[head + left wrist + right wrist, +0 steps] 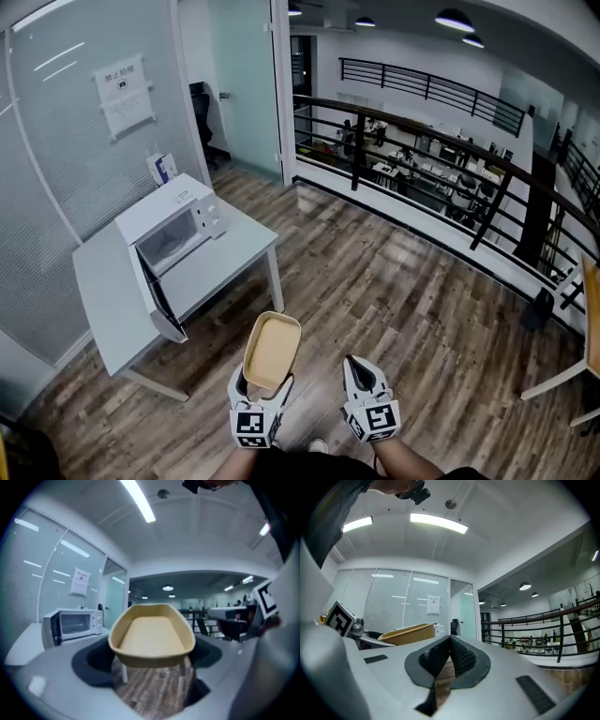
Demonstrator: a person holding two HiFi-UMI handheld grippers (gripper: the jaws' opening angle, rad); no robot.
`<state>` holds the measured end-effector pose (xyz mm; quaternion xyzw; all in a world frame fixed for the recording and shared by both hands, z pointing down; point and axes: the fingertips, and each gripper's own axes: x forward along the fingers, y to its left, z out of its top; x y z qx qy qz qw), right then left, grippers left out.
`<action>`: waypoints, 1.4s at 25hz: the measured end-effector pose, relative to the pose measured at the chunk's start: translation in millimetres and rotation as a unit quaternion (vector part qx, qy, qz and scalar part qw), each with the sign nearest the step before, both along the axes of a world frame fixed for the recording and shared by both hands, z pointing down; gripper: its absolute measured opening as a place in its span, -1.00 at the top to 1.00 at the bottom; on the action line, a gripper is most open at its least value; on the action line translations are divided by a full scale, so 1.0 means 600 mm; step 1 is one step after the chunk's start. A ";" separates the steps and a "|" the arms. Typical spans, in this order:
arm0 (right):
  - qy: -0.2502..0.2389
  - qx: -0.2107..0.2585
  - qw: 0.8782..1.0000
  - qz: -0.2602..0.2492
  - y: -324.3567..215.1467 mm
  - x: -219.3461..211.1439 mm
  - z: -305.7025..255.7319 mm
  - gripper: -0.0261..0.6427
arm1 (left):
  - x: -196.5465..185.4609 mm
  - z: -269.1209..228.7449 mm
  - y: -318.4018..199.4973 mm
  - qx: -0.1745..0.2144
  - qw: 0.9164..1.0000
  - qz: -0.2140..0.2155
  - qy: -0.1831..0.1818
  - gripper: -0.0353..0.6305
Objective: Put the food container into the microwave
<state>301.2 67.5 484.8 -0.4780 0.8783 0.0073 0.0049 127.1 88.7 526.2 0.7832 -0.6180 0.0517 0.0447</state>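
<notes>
An empty tan food container (272, 350) is held out in front of me, with my left gripper (260, 386) shut on its near end. In the left gripper view the container (152, 634) fills the space between the jaws. The white microwave (173, 225) stands on a pale table (103, 300) ahead to the left, its door (157, 298) swung wide open; it also shows as the microwave (72, 623) at left. My right gripper (361, 373) hangs beside the left one, shut and empty, its pads (461, 656) meeting at the tips. The container's edge (408, 633) appears at its left.
Wood-plank floor (375, 281) lies between me and the table. A frosted glass wall (75, 122) with a posted notice backs the table. A dark railing (422, 150) runs along the right over a lower office level. Another table edge (591, 328) is at far right.
</notes>
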 end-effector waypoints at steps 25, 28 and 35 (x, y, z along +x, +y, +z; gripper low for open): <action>-0.012 0.044 0.998 -0.050 -0.262 -0.238 -0.059 0.90 | -0.220 0.009 -0.257 -0.010 0.998 -0.058 0.031 -0.54; -0.008 0.046 0.997 -0.058 -0.282 -0.274 -0.064 0.90 | -0.243 0.015 -0.273 -0.014 0.998 -0.059 0.033 -0.54; 0.004 0.039 0.997 -0.063 -0.324 -0.341 -0.053 0.90 | -0.298 0.021 -0.303 -0.015 0.998 -0.056 0.031 -0.54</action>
